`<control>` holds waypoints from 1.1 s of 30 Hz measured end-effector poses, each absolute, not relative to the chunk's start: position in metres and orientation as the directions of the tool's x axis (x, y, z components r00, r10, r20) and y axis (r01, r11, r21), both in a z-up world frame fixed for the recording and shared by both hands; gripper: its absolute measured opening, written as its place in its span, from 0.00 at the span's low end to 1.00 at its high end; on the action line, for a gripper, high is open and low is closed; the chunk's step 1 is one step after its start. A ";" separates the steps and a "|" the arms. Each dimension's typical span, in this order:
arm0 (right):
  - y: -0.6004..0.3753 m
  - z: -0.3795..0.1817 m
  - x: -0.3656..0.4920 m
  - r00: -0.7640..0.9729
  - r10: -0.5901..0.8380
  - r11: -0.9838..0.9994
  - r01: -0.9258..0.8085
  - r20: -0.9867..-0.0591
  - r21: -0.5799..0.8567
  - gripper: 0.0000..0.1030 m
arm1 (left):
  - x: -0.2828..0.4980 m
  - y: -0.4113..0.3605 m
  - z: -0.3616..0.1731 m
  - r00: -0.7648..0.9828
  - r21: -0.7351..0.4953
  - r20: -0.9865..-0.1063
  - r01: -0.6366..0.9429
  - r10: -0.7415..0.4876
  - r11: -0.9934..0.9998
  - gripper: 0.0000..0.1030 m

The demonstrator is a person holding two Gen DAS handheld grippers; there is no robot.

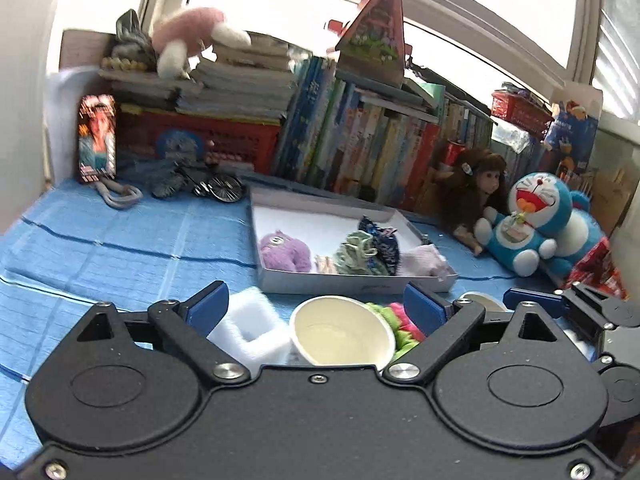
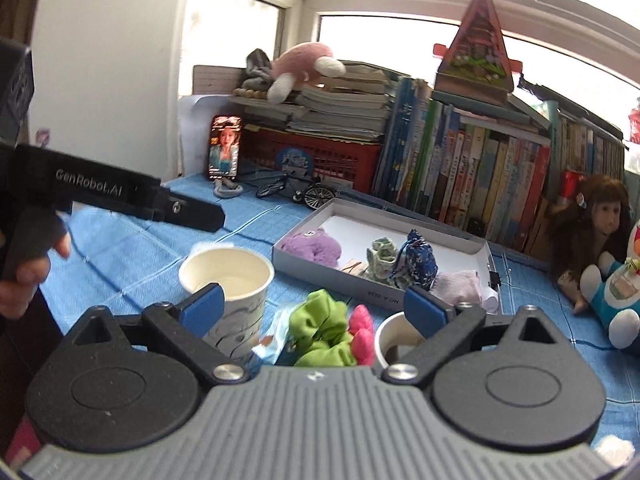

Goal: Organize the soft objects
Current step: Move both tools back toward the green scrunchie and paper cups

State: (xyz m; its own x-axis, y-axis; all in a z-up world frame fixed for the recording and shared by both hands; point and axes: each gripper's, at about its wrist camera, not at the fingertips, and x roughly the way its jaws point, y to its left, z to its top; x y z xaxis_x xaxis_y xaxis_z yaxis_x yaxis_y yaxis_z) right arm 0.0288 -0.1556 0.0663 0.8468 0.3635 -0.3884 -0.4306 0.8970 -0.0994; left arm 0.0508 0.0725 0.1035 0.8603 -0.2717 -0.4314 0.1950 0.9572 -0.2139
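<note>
Both grippers are seen with jaws spread wide and nothing clasped between the blue pads. Ahead of the left gripper, a white paper cup lies tilted with its mouth toward the camera, a white foam piece just beside it at nine o'clock and a green and pink soft toy at three o'clock. From the right gripper, the same green and pink soft toy is seen between the fingers, untouched, with the paper cup at ten o'clock and a second cup at three o'clock. Farther on, at twelve o'clock, a shallow white tray is set on the blue cloth; a purple plush, a green pouch, a dark blue pouch and a pale lilac cloth are held in it. A doll is propped at two o'clock against the row of books.
</note>
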 end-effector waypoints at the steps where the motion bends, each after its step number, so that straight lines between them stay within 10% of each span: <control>1: -0.154 0.063 0.027 0.845 0.367 0.896 -0.434 -0.389 -0.097 0.93 | 0.047 0.072 0.101 0.866 -0.194 -0.428 0.191 -0.258 0.962 0.92; 11: -0.157 0.034 0.019 0.862 0.349 0.922 -0.387 -0.368 -0.033 0.51 | 0.027 0.089 0.074 0.874 -0.208 -0.444 0.112 -0.196 0.972 0.93; 23: -0.156 0.008 0.020 0.874 0.297 0.945 -0.327 -0.385 -0.015 0.43 | 0.012 0.114 0.046 0.881 -0.186 -0.459 0.033 -0.116 0.982 0.90; 33: -0.155 -0.003 0.029 0.853 0.330 0.942 -0.329 -0.404 0.074 0.32 | 0.019 0.103 0.017 0.823 -0.203 -0.542 0.067 -0.169 0.977 0.55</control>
State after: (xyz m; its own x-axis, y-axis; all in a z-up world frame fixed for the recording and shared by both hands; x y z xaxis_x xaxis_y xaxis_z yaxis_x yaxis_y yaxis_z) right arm 0.0290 -0.1552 -0.0029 0.8534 0.3297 -0.4036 -0.3287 0.9415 0.0742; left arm 0.0185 0.1032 0.0170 0.8233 -0.1689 -0.5418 0.0667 0.9769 -0.2032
